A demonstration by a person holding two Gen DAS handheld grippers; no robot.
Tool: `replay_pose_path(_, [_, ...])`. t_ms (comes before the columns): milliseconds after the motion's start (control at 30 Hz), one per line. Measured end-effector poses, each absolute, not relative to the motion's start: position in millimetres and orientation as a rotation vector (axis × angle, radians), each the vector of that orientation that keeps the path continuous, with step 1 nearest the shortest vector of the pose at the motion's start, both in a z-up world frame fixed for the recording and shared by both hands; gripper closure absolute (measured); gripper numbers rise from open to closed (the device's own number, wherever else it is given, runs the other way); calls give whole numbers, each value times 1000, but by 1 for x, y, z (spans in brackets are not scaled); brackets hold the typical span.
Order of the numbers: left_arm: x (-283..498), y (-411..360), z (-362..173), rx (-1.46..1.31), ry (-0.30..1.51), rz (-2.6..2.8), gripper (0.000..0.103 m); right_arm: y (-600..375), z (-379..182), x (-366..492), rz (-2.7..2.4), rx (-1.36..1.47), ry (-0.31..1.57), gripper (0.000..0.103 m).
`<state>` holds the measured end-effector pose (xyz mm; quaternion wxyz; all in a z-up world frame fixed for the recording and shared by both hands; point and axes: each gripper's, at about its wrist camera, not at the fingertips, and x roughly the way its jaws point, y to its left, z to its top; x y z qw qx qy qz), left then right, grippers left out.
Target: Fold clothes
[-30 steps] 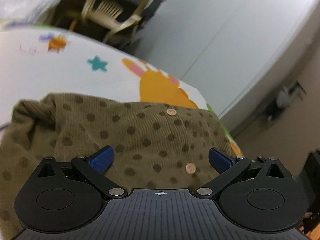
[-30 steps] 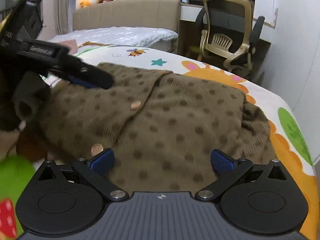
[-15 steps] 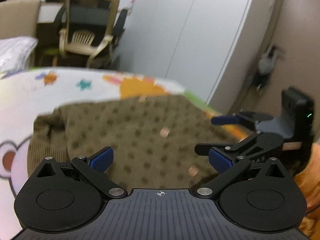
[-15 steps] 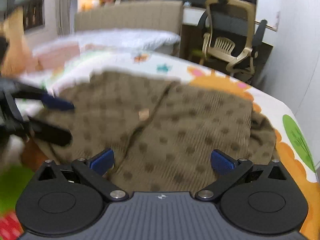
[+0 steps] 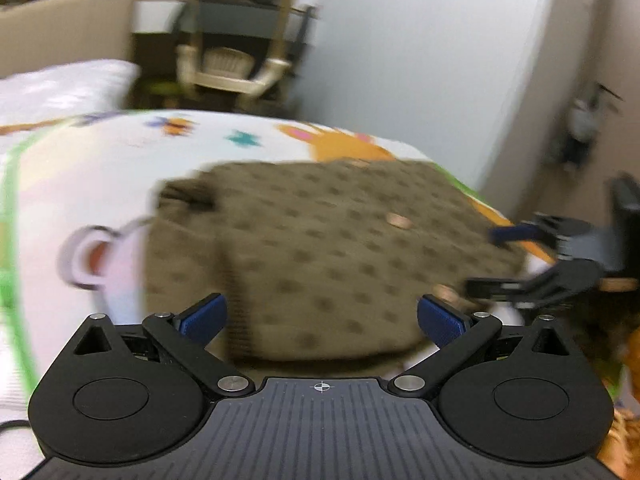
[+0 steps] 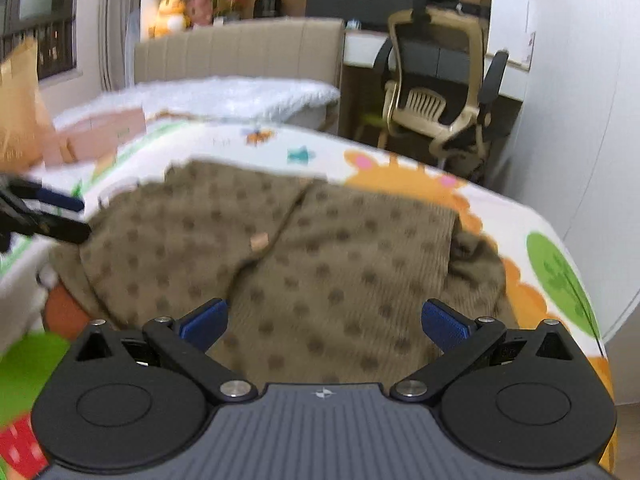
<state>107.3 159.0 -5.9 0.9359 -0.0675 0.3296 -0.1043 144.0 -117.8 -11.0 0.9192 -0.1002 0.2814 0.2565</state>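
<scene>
An olive-brown garment with dark dots and round buttons (image 5: 320, 256) (image 6: 304, 264) lies folded on a bed with a cartoon-print cover (image 5: 92, 168) (image 6: 532, 224). My left gripper (image 5: 320, 318) is open just above the garment's near edge, nothing between its blue pads. My right gripper (image 6: 324, 320) is also open over the near edge, holding nothing. In the left wrist view the right gripper (image 5: 512, 256) appears at the right, beside the garment's right edge. The left gripper's fingers (image 6: 52, 220) show at the left of the right wrist view. Both views are motion-blurred.
A beige office chair (image 6: 436, 96) (image 5: 236, 52) stands beyond the bed by a desk. A white blanket (image 6: 224, 96) and cardboard pieces (image 6: 100, 136) lie near the headboard (image 6: 240, 52). A white wardrobe wall (image 5: 420, 60) runs along the right.
Both grippers have pulled back and apart from the garment. The left view swung left, showing more bedcover. The left gripper's fingers have drifted farther left in the right wrist view.
</scene>
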Motion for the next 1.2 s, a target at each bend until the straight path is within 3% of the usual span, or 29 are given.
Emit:
replay_pose_path(233, [115, 181, -20, -168, 730, -40, 0, -103, -42, 159, 466, -263, 653, 0])
replay_pose_path(800, [112, 201, -31, -496, 703, -146, 0, -109, -42, 159, 470, -239, 660, 0])
replay_pose_path(1200, [114, 192, -30, -453, 714, -118, 0, -109, -43, 160, 475, -229, 668, 0])
